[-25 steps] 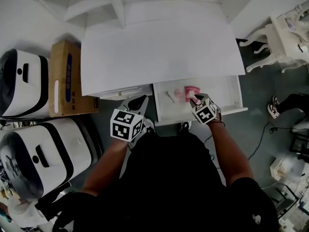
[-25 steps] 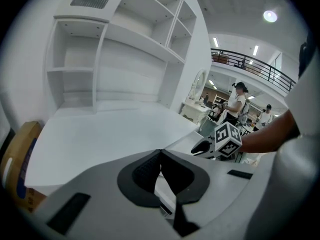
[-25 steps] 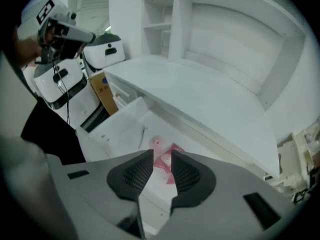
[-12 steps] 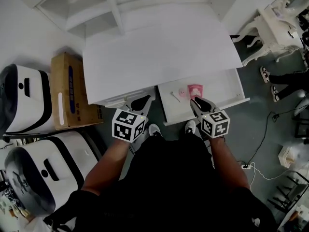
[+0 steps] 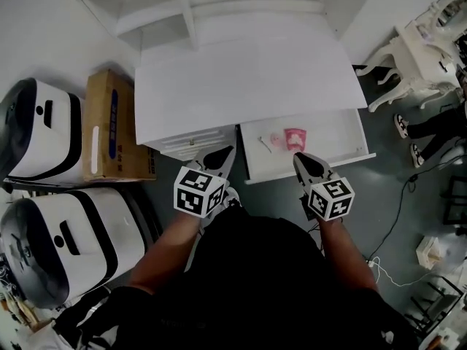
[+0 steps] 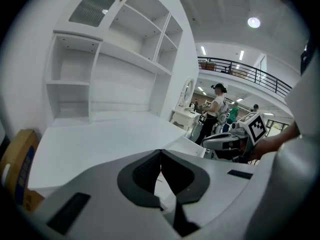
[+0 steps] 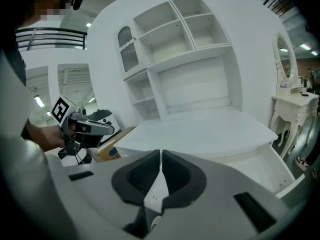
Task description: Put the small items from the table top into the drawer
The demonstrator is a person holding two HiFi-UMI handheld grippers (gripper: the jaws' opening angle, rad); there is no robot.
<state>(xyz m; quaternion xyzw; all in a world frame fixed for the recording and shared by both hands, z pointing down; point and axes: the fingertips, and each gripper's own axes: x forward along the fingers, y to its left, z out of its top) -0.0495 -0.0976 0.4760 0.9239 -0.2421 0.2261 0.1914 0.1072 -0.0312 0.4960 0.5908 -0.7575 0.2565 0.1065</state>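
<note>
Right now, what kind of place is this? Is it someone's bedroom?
Probably not a bedroom. It looks like a big indoor hall, maybe a lab or showroom: an upstairs balcony railing, people standing around, and a white desk on a grey floor with cables.

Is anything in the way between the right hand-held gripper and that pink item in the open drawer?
Nothing visible does. The pink item lies uncovered on the floor of the drawer, which is open on top. The right hand-held gripper, jaws shut, sits just outside its front edge.
</note>
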